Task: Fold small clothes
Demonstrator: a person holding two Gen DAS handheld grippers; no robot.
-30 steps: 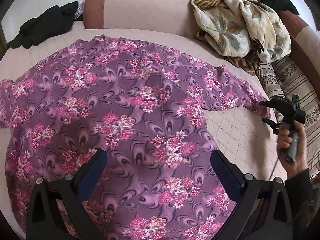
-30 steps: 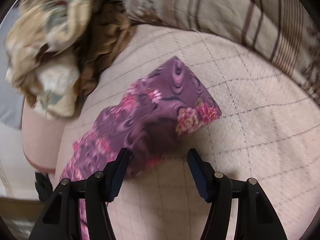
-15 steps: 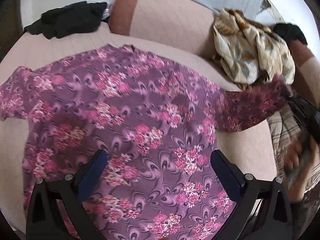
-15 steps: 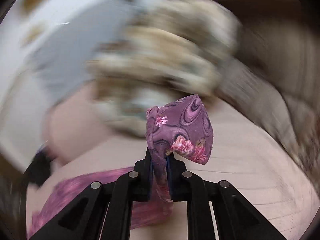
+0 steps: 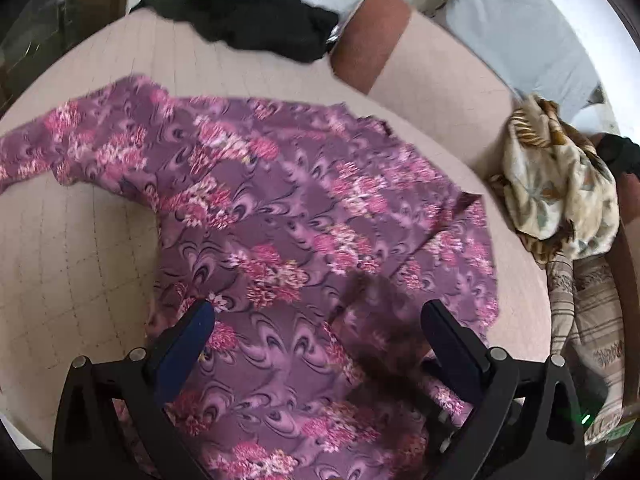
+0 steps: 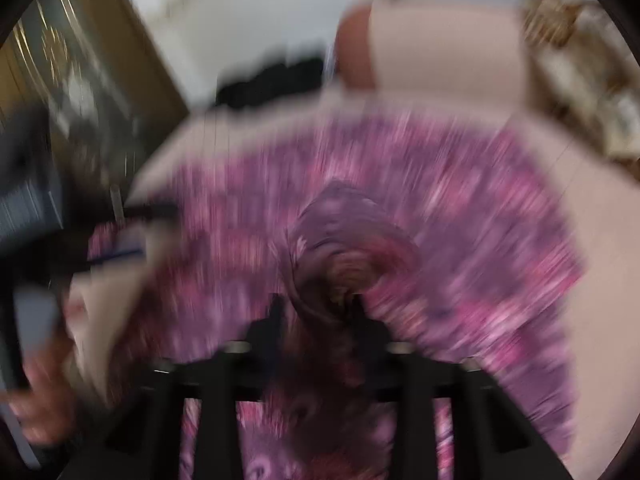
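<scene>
A purple floral top [image 5: 304, 216] lies spread on the quilted beige sofa seat [image 5: 72, 248]. Its right sleeve [image 5: 452, 248] is folded in over the body of the garment, while the other sleeve [image 5: 80, 148] stretches out flat toward the left edge of the left wrist view.

The left gripper [image 5: 318, 328] hangs over the lower part of the top with its jaws wide apart and nothing between them; only the fabric below shows in the gap.

The right wrist view is heavily blurred. The right gripper [image 6: 316, 308] has the end of the folded sleeve [image 6: 352, 256] bunched between its fingers. Its jaws have just been opening, with the cloth between them, and the blur hides whether the pads press on it.

At the back of the seat a black garment [image 5: 256, 20] lies in a heap beside the brown-ended sofa bolster [image 5: 404, 60]. A crumpled cream leaf-print cloth [image 5: 556, 184] sits at the right, above a striped cushion [image 5: 584, 320].
</scene>
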